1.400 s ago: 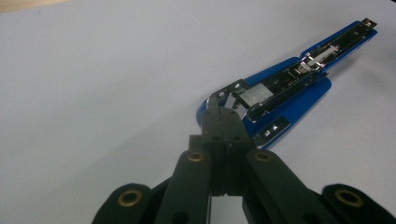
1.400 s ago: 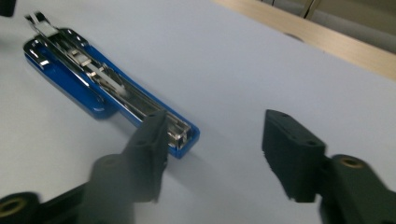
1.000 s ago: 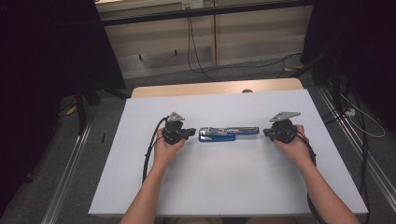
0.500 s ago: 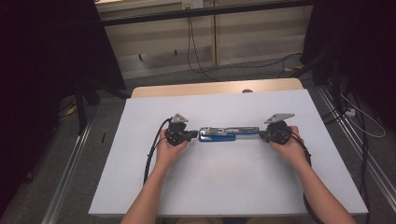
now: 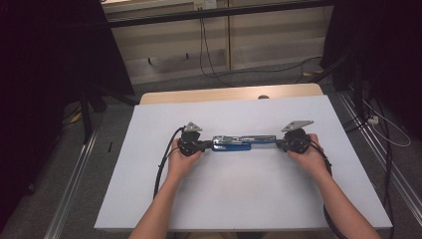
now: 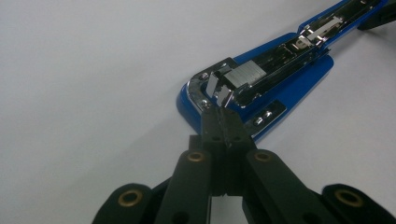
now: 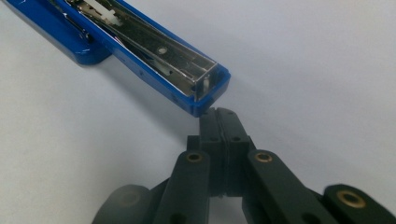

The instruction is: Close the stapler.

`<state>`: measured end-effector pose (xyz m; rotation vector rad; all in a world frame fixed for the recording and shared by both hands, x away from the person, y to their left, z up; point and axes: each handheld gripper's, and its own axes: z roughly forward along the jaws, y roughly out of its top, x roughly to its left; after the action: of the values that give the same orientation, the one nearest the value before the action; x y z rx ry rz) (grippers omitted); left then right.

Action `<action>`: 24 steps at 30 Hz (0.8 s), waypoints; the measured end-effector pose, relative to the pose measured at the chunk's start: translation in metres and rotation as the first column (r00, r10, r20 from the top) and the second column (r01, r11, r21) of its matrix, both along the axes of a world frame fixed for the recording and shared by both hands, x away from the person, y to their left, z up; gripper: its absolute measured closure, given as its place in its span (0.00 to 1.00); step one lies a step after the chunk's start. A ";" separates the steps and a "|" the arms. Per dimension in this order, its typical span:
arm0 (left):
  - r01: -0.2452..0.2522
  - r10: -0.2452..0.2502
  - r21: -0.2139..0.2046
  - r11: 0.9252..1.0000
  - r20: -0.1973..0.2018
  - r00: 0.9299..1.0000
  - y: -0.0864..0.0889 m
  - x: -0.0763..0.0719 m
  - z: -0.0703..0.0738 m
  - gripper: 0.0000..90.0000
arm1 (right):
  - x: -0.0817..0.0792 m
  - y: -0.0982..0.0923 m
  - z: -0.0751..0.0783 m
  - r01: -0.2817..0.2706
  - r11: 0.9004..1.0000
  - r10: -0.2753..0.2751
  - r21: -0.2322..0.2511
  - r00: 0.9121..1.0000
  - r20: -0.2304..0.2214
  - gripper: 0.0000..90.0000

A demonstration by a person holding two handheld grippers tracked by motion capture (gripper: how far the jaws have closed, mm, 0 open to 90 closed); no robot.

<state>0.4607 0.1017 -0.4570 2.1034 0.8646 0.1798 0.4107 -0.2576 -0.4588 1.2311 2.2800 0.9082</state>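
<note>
High view: you hold your left gripper (image 5: 199,146) and right gripper (image 5: 282,144) at opposite ends of a blue stapler (image 5: 244,143) folded out flat between them on a white tabletop (image 5: 239,199). Past the board's far edge sit a strip of pale wood (image 5: 224,94), grey floor and loose cables (image 5: 209,55), with dark curtains to either side. From your left gripper view, the jaws are pressed together, empty, tips touching the stapler's rounded chrome end (image 6: 219,88). From your right gripper view, the jaws are likewise closed on nothing, tips meeting the square blue end (image 7: 205,93) of the stapler.
</note>
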 end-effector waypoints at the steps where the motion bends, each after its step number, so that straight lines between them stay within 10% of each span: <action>1: -0.005 0.005 0.007 1.000 0.003 1.000 0.000 0.000 0.000 1.00 | 0.000 0.000 0.000 -0.002 1.000 0.002 0.003 1.000 -0.001 1.00; 24: 0.035 -0.035 0.009 0.999 -0.007 0.999 -0.005 -0.006 0.005 1.00 | 0.000 0.005 0.005 -0.025 0.999 0.025 0.021 1.000 0.004 1.00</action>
<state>0.4550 0.0969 -0.4523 2.1273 0.8319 0.1590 0.4109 -0.2528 -0.4541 1.2115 2.2931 0.9445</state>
